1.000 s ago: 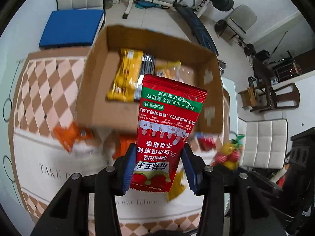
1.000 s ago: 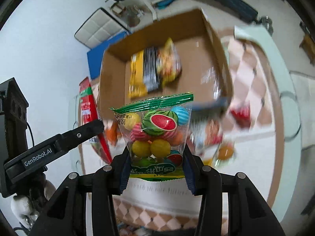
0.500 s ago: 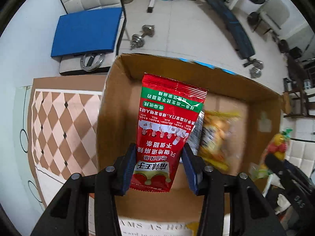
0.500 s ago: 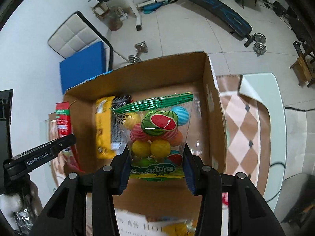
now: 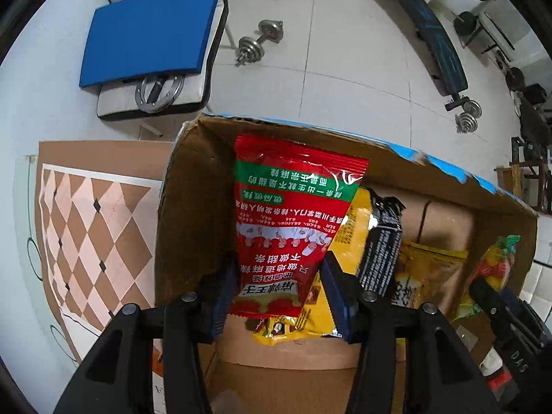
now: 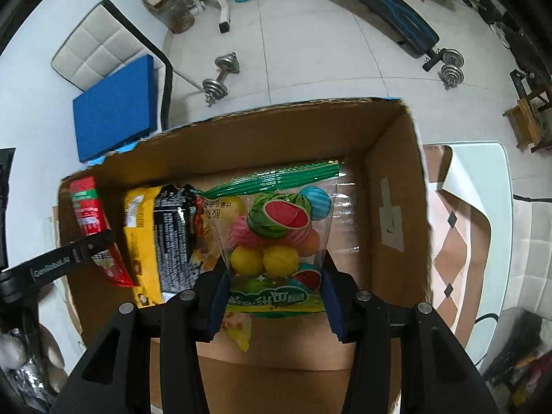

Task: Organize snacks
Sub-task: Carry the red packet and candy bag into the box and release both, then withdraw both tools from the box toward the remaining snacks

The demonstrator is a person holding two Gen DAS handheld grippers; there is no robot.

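Observation:
My left gripper (image 5: 276, 296) is shut on a red snack packet (image 5: 289, 227) with a green band, held inside the left end of the open cardboard box (image 5: 179, 207). My right gripper (image 6: 274, 296) is shut on a clear bag of colourful fruit-shaped candies (image 6: 276, 238), held inside the right half of the same box (image 6: 393, 179). A yellow packet (image 6: 138, 241) and a black packet (image 6: 172, 241) lie in the box between the two. The left gripper with the red packet (image 6: 89, 224) also shows in the right wrist view.
The box stands on a table with a brown checkered cloth (image 5: 86, 227). Beyond the table are a chair with a blue cushion (image 5: 148, 31), dumbbells (image 5: 258, 41) on the tiled floor and a weight bench (image 6: 379, 3). The glass table edge (image 6: 496, 227) is at right.
Both grippers have moved forward from above the table's loose snacks to over the box and have dropped into it, each still holding its packet.

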